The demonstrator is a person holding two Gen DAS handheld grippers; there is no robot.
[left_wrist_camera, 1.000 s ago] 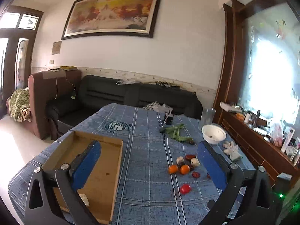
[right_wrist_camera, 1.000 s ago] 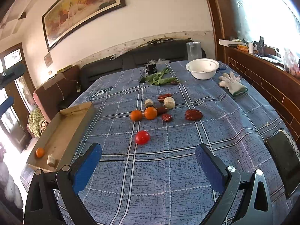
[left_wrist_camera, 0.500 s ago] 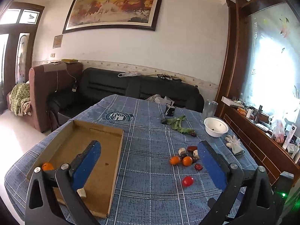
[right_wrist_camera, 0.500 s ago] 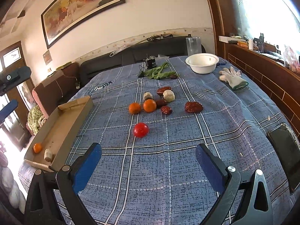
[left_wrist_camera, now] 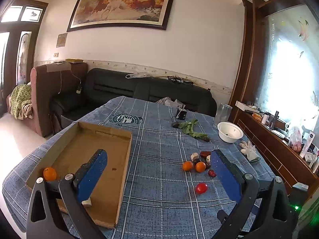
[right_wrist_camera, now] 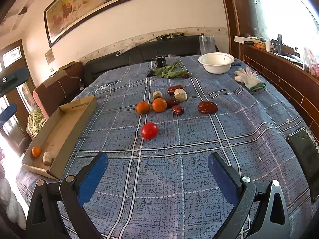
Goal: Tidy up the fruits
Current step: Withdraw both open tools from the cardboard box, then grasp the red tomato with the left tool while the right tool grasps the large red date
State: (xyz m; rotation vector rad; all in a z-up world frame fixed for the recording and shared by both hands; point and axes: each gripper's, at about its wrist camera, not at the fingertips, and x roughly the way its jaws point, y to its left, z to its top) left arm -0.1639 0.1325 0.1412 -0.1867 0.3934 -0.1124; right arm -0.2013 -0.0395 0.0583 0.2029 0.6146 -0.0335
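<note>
Blue plaid tablecloth (right_wrist_camera: 179, 179), right gripper (right_wrist_camera: 157, 171) spread wide and empty, left gripper (left_wrist_camera: 159, 171) too. Red tomato (right_wrist_camera: 149, 130) sits at 12 o'clock, oranges (right_wrist_camera: 159, 105) beyond, cardboard tray (right_wrist_camera: 65, 123) at 10. Tomato's round, so an off-centre pinch could roll it away

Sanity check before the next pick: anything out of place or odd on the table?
Nothing spilled or damaged. Non-fruit clutter shares the blue plaid tablecloth: a white work glove near the white bowl, and a black phone at the right edge. Most fruit lies loose outside the shallow cardboard tray; both tools open, empty.
</note>
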